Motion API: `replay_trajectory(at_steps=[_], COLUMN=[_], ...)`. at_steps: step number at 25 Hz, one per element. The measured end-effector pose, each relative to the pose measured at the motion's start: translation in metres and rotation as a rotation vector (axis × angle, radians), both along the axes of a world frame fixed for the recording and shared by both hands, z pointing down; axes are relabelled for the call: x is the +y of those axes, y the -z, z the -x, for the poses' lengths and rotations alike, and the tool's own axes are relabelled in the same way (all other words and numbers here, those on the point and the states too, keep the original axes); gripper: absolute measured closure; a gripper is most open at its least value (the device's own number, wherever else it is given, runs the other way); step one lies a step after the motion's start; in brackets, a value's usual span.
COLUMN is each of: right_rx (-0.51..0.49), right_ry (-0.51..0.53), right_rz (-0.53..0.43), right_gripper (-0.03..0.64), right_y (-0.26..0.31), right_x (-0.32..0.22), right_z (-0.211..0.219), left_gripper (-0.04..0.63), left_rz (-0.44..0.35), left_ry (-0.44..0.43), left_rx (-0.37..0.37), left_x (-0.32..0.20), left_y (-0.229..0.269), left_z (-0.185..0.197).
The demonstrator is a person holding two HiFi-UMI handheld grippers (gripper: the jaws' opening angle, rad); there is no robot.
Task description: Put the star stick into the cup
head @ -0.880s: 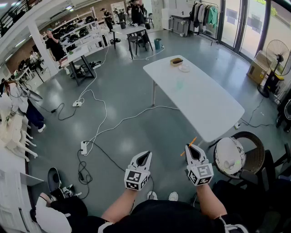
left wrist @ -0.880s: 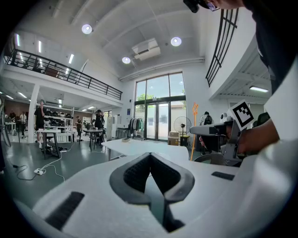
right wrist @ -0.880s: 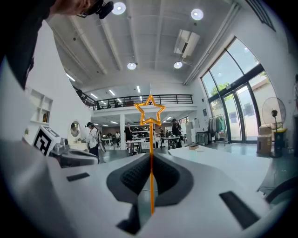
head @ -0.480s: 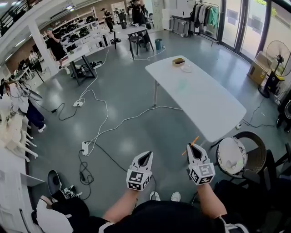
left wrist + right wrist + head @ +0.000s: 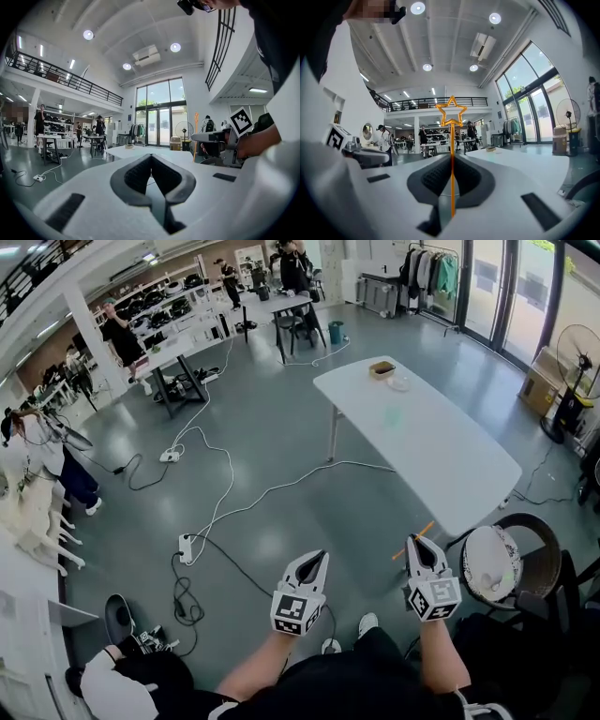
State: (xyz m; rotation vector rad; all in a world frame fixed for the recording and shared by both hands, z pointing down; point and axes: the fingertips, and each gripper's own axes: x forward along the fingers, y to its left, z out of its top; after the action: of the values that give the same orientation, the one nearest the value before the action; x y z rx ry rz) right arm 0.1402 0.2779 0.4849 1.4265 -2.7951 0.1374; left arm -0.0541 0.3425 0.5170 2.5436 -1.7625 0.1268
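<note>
Between jaws of the right gripper [image 5: 418, 545] sits one star stick [image 5: 451, 140].

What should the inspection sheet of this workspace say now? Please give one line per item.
Surface: long white table, mostly bare.
Job's things: orange star stick held upright in the right gripper; a small pale green thing on the table, probably the cup, stands far from it.
Clutter: brown box and white plate at the table's far end.
Grippers: left gripper shut, nothing between its jaws; right gripper shut on the stick.
Cables: white cable and power strip on the floor.
Surroundings: people at far tables, a fan, a round chair on the right.
</note>
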Motion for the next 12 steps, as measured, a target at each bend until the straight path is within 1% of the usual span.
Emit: replay_trajectory(at_steps=[5,12], right_rx=[-0.033,-0.065], right_ry=[-0.003,-0.016], right_rz=[-0.012,-0.025], right_gripper=[0.597,0.597], right_y=[0.0,0.003], right_x=[-0.029,-0.098], right_z=[0.006,0.01], left_gripper=[0.584,0.584], left_rz=[0.01,0.005], left_ry=[0.001,0.009], left_rx=[-0.006,-0.032], left_x=[-0.029,-0.094], left_y=[-0.008,-0.006], left_z=[0.008,0.02])
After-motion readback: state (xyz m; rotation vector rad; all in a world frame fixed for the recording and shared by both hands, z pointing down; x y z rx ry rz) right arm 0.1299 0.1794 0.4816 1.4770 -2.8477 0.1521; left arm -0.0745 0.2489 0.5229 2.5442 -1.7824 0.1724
